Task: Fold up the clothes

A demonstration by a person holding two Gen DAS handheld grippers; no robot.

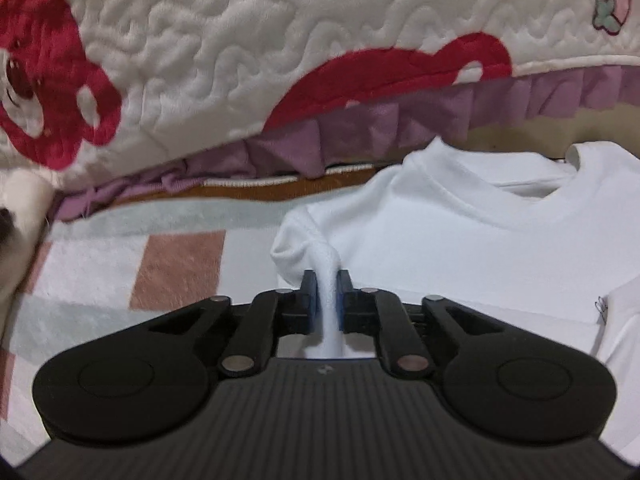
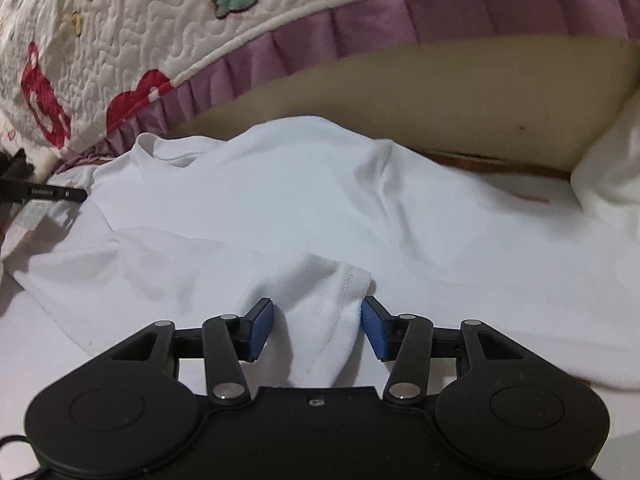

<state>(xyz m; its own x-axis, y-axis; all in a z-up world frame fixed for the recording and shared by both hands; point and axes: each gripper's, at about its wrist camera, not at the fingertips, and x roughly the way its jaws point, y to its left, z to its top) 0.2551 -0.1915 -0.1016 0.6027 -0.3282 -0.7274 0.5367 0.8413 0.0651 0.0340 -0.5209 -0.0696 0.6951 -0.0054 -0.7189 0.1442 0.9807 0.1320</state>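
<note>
A white T-shirt (image 1: 480, 248) lies flat on the floor rug, its collar toward the bed. My left gripper (image 1: 327, 280) is shut on a pinched ridge of the shirt's fabric near the left shoulder; the cloth runs up between the blue pads. In the right wrist view the same T-shirt (image 2: 280, 200) spreads across the middle, and its sleeve (image 2: 320, 280) is folded toward me. My right gripper (image 2: 316, 312) straddles that sleeve with the jaws apart. The right pad touches the sleeve's hem and the left pad stands clear of the cloth.
A cream quilted bedspread (image 1: 240, 60) with red bear patches and a purple frill (image 2: 360, 24) overhangs behind the shirt, above a beige bed base (image 2: 440, 92). The rug (image 1: 176, 268) has pink and pale squares. White cloth (image 2: 608, 176) bunches at the right. A black gripper part (image 2: 60, 193) enters at left.
</note>
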